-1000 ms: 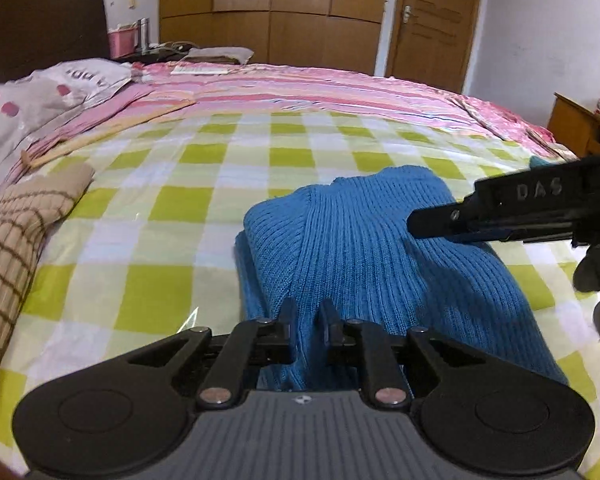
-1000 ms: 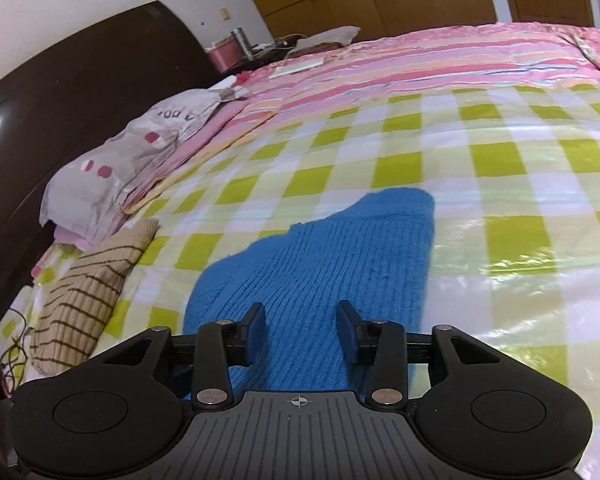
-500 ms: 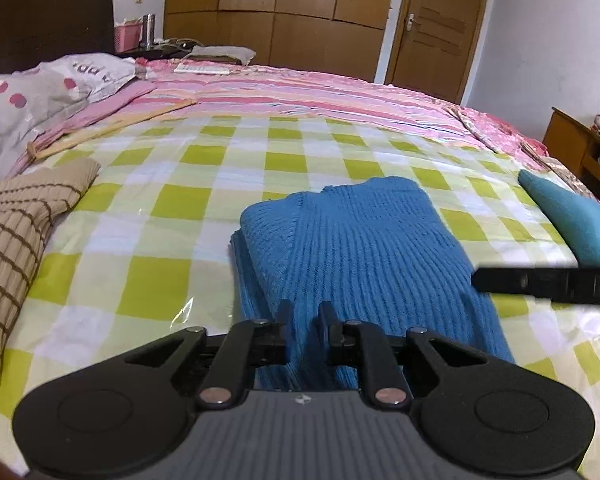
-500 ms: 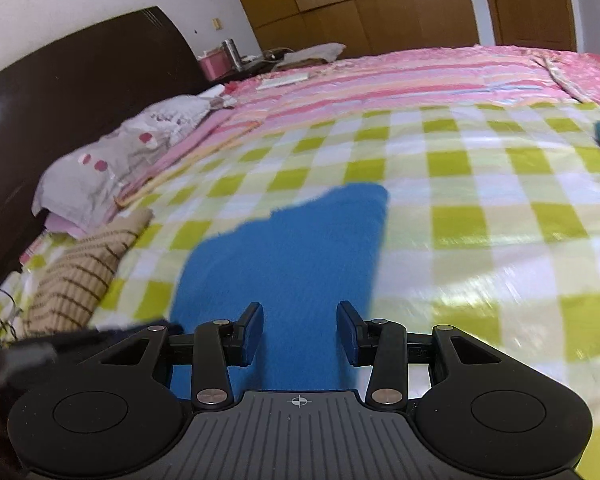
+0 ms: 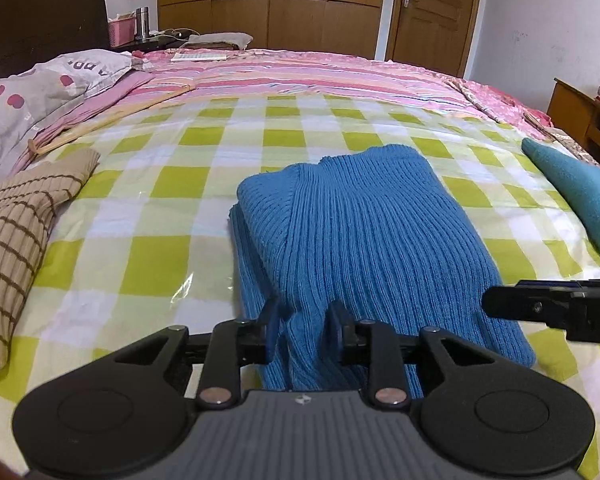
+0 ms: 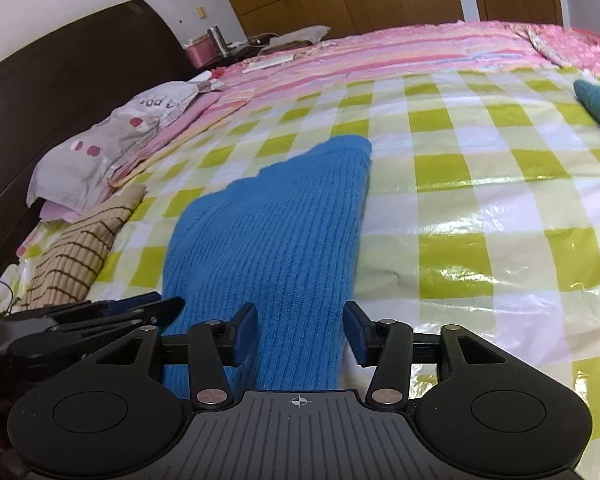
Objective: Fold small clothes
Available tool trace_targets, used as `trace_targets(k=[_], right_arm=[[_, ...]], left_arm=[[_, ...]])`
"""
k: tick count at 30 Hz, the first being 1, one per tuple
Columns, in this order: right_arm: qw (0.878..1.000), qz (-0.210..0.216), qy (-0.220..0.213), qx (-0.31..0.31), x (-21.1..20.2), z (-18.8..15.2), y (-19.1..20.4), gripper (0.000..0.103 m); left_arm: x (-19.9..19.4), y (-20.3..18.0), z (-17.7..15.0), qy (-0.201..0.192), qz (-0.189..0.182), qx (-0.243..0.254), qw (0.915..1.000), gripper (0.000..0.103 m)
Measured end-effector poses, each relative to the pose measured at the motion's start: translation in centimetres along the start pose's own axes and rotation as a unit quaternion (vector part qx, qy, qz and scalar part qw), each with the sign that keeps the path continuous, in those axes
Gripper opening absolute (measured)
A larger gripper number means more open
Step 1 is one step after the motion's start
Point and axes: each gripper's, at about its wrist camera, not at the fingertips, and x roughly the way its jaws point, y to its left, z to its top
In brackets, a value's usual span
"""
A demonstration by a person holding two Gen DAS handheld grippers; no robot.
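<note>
Left wrist view: the folded blue ribbed knit sweater (image 5: 364,240) lies on the bed's green-and-white checked plastic sheet (image 5: 168,184), its near hem between the left tongs (image 5: 305,334), whose jaws have just been opening; whether a pad touches the wool is hard to tell. The right tongs (image 6: 300,334) have also been widening and stand open over the hem. Best let both release cleanly, then pat the fold flat. A second ago the right tongs reached across the sweater; now they sit at its near right edge.
</note>
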Motion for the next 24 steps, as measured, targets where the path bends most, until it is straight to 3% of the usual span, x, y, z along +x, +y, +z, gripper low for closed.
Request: trace_targets(k=[7,15,20,24], right_arm=[[0.999,-0.015,0.028,0.006,1.1,-1.1,0.1,0.052],[1.000,-0.021,0.016,-0.004,-0.1,-1.0,0.5,0.053],[1.000,-0.022,0.007,0.007,-0.3,-0.7,-0.1,0.055],[1.000,-0.026,0.000,0.012,-0.1,0.1,-0.5,0.058]], left_arm=[[-0.1,-0.1,-0.5,0.016,0.005,0.008,0.9998,0.039],[-1.1,0.6,-0.7,0.013,0.000,-0.010,0.9999,0.039],[-0.6,1.4,-1.0,0.024,0.003,-0.023,0.9994,0.048],[-0.9,2.1,-0.9,0.017,-0.003,-0.046,0.9988,0.049]])
